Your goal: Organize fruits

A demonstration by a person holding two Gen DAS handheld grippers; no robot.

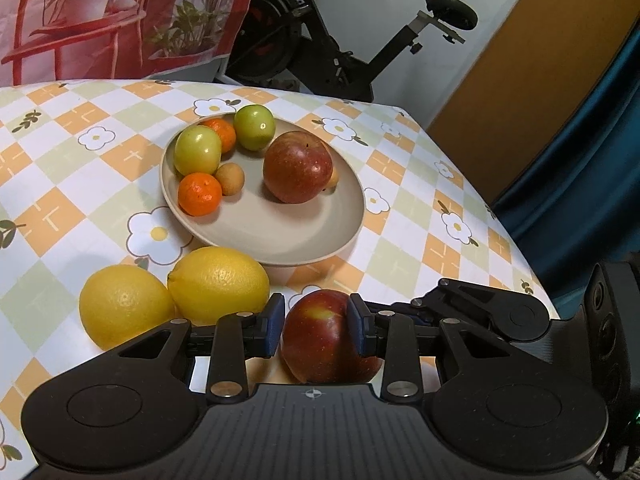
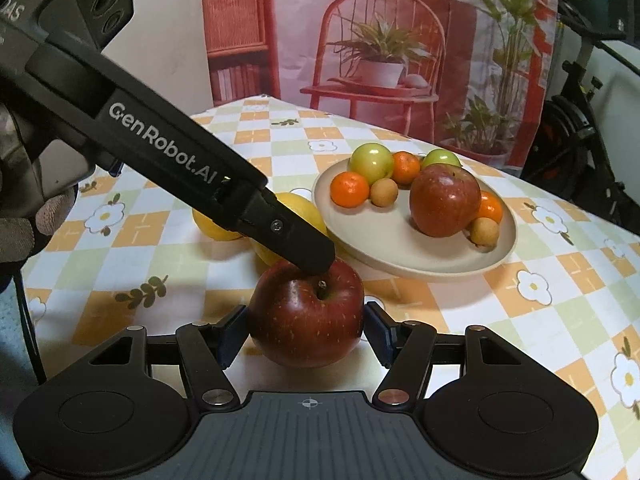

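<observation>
A dark red apple [image 1: 320, 344] [image 2: 308, 320] sits at the near edge of the table, with both grippers on it. My left gripper [image 1: 318, 324] has its blue pads pressed on the apple's sides. In the right wrist view one black left finger [image 2: 296, 240] reaches down onto the apple's top by the stem. My right gripper [image 2: 306, 334] clamps the apple's widest part between its pads. Beyond it, a beige plate [image 1: 280, 258] [image 2: 400, 240] holds a second red apple [image 1: 298, 166] [image 2: 444, 200], two green fruits, tangerines and small brown fruits. Two yellow citrus fruits [image 1: 218, 280] [image 2: 306, 206] lie beside the plate.
The checked flower tablecloth [image 1: 80, 168] ends at an edge on the right [image 1: 500, 220]. Behind the table hang a printed backdrop [image 1: 120, 12] and a teal curtain [image 1: 580, 140], and an exercise bike [image 1: 320, 40] stands there. A gloved hand [image 2: 24, 232] holds the left gripper.
</observation>
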